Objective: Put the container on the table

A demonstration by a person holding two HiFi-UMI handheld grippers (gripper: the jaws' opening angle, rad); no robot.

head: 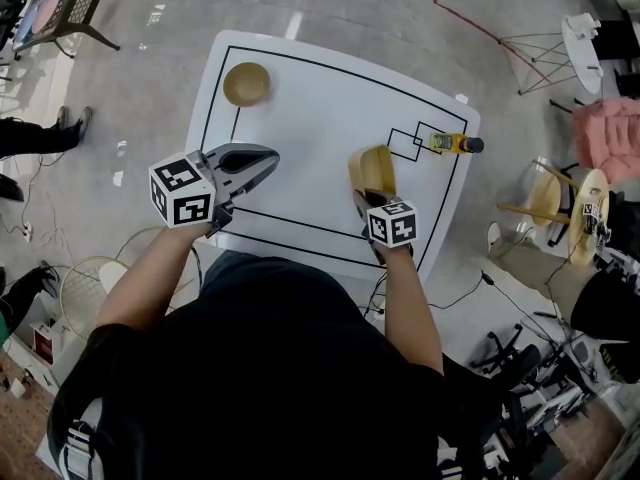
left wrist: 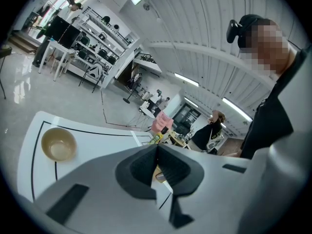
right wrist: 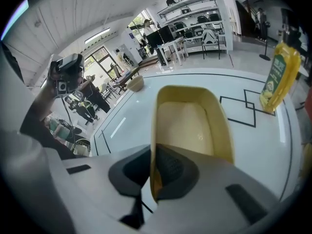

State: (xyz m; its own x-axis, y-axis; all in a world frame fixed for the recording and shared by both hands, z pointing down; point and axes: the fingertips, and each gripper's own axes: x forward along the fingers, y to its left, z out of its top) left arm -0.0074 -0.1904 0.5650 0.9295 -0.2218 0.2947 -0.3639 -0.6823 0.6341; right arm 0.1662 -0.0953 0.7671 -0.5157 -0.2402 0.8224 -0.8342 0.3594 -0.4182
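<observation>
Two grippers are hovering over the desk point(head: 320, 108): my right gripper point(right wrist: 151, 179) is pinching the wall of the yellow container point(right wrist: 187, 126) between its jaws, and my left gripper point(left wrist: 157, 152) is holding its jaws pressed together.

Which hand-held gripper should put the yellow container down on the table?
Right. The right hand-held gripper pinches the wall of the container over the table, while the left hand-held gripper is shut on nothing.

- Left claw point(head: 268, 158) hovers with its jaws pressed together and empty, forearm angled forward.
- Right claw point(head: 362, 200) clamps the container point(right wrist: 187, 123) by its wall, forearm extended.
</observation>
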